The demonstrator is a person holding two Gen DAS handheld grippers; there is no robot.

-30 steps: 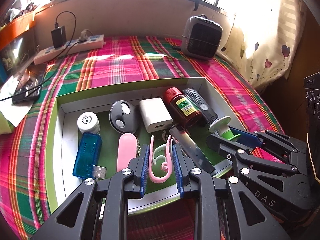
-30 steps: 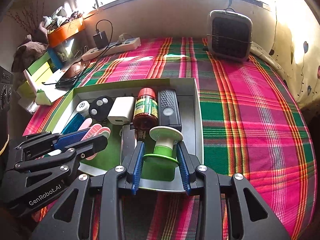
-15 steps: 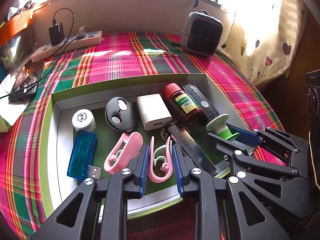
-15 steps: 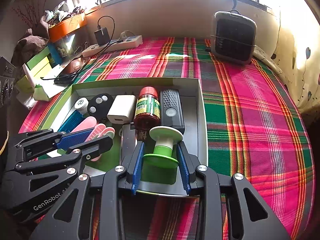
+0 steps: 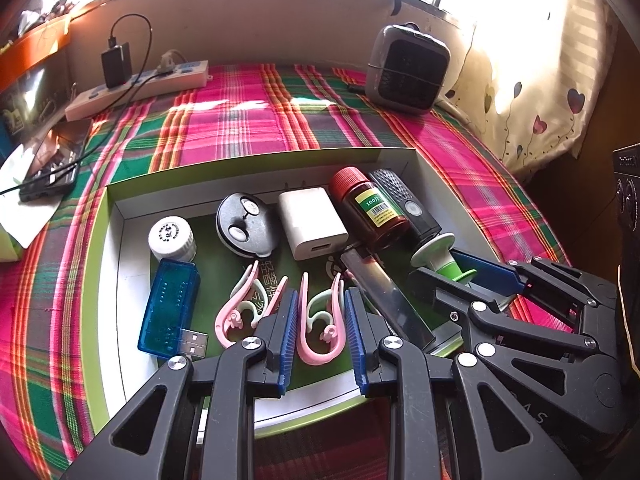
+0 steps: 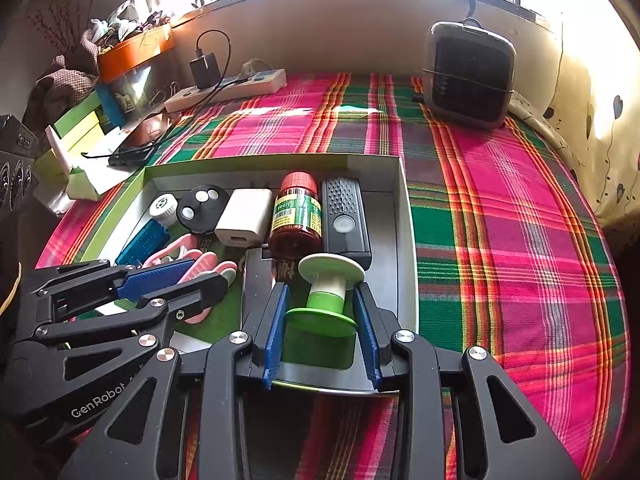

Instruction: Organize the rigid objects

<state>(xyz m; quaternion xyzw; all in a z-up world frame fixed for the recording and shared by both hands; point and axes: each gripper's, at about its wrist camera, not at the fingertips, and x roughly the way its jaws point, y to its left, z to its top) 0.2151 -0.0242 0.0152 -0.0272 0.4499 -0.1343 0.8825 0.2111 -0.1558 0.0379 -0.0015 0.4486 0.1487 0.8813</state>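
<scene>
A shallow box (image 5: 120,216) with a green rim lies on the plaid cloth and holds several small objects. My left gripper (image 5: 320,316) is shut on a pink clip (image 5: 320,328) over the box's near edge. A second pink clip (image 5: 244,304) lies just to its left. My right gripper (image 6: 322,312) is shut on a green and white spool (image 6: 326,292), which lies over the box's near right corner; the spool also shows in the left wrist view (image 5: 444,256). In the box are a brown bottle (image 6: 296,216), a white charger (image 6: 244,218) and a black remote (image 6: 346,216).
A blue USB stick (image 5: 168,308), a white cap (image 5: 172,238), a black key fob (image 5: 244,224) and a metal blade (image 5: 384,300) also lie in the box. A small heater (image 6: 470,76) stands at the back right. A power strip (image 6: 228,86) and a phone (image 5: 48,164) lie at the back left.
The pink clip left of my left gripper has turned from flat side up to lying open side up. Both grippers keep their holds and have barely moved.
</scene>
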